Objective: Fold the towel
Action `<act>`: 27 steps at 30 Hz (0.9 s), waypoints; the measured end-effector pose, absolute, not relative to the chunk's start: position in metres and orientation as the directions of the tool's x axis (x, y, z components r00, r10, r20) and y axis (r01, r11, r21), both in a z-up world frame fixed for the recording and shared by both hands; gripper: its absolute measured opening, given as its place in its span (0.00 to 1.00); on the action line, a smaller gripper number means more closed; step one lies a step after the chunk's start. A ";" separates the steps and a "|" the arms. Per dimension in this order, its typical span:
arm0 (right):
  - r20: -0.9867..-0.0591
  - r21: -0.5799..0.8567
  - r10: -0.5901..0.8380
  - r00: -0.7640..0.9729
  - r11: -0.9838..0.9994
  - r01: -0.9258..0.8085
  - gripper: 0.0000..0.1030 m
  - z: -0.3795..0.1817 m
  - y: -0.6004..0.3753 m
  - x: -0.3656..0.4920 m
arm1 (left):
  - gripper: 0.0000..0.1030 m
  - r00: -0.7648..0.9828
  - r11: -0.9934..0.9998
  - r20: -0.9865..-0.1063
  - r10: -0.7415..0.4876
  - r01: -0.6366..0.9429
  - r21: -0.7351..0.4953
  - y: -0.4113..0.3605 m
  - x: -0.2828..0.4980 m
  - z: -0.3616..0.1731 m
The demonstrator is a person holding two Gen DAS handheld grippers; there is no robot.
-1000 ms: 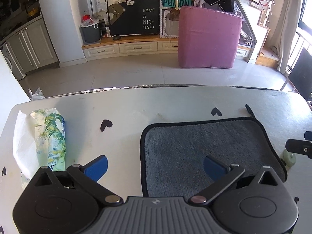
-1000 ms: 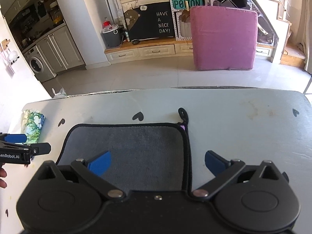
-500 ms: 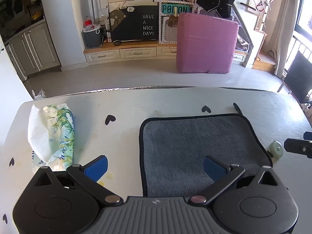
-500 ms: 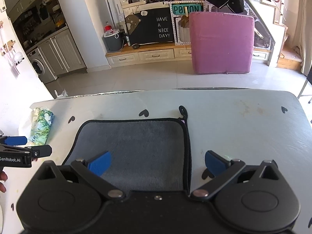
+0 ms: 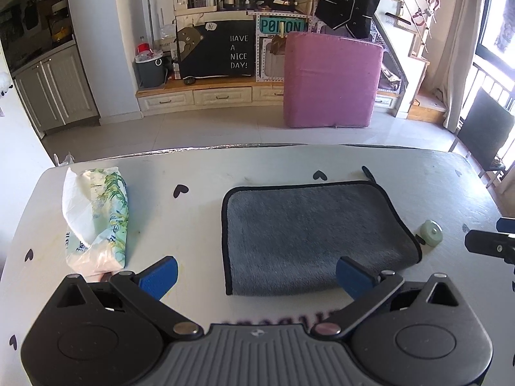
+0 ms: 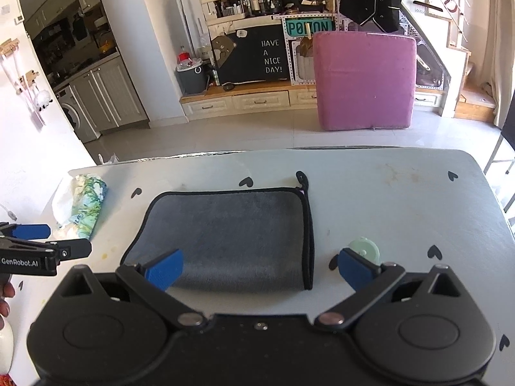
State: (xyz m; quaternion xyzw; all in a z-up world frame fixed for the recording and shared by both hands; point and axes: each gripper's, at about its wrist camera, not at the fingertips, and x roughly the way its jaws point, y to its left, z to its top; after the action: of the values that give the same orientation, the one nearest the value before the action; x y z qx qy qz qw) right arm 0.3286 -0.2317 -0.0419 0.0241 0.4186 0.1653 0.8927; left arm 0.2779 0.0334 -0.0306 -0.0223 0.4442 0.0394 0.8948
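While the grey towel (image 5: 315, 234) lies flat on the white surface (image 5: 199, 173), folded over on itself with its black-trimmed edges stacked along the right side, neither gripper touches it. The left gripper (image 5: 256, 276) is held above the towel's near-left corner with its blue fingertips (image 5: 159, 276) spread wide, one pad over bare surface and the other over the towel's near edge. In the right wrist view the towel (image 6: 231, 231) shows a doubled seam down its right edge and a small black hanging loop (image 6: 301, 178) at the far right corner. The right gripper (image 6: 260, 271) is likewise wide open and holds nothing, one fingertip above the towel's near edge and the other in front of a pale green round disc (image 6: 363, 249) that sits just beside the towel (a small cap or roller, too small to tell which). A soft tissue pack (image 5: 96, 218) printed with green leaves lies well to the left of the towel, near the surface's left edge. Small black heart marks (image 5: 180, 189) dot the surface. Beyond it, on the floor, a pink cushion (image 5: 331, 80) stands upright.
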 end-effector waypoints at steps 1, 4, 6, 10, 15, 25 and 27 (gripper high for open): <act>-0.737 0.182 0.316 0.597 0.944 -0.275 1.00 -0.041 -0.233 0.325 | 1.00 0.605 0.996 -0.795 0.051 -0.087 -0.002 0.032 0.274 -0.029; -0.732 0.183 0.316 0.604 0.944 -0.273 1.00 -0.038 -0.237 0.315 | 1.00 0.612 0.996 -0.789 0.045 -0.084 -0.008 0.029 0.264 -0.025; -0.728 0.183 0.316 0.609 0.945 -0.272 1.00 -0.036 -0.238 0.307 | 1.00 0.615 0.997 -0.788 0.038 -0.081 -0.015 0.027 0.258 -0.022; -0.728 0.180 0.313 0.610 0.946 -0.270 1.00 -0.033 -0.242 0.295 | 1.00 0.621 0.998 -0.783 0.032 -0.066 -0.011 0.022 0.243 -0.017; -0.731 0.187 0.311 0.608 0.947 -0.261 1.00 -0.031 -0.247 0.280 | 1.00 0.619 0.999 -0.785 0.022 -0.052 -0.013 0.014 0.229 -0.013; -0.704 0.198 0.334 0.626 0.940 -0.279 1.00 -0.019 -0.253 0.245 | 1.00 0.633 0.998 -0.774 -0.005 -0.045 -0.043 0.007 0.196 -0.002; -0.701 0.199 0.335 0.629 0.939 -0.279 1.00 -0.017 -0.254 0.240 | 1.00 0.640 0.998 -0.768 -0.009 -0.043 -0.048 0.006 0.189 0.001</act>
State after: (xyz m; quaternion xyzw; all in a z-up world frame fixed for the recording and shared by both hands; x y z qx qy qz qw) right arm 0.2398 -0.2539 -0.0168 0.0354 0.3953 0.1704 0.9019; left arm 0.1892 0.0058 0.0014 -0.0309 0.4242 0.0093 0.9050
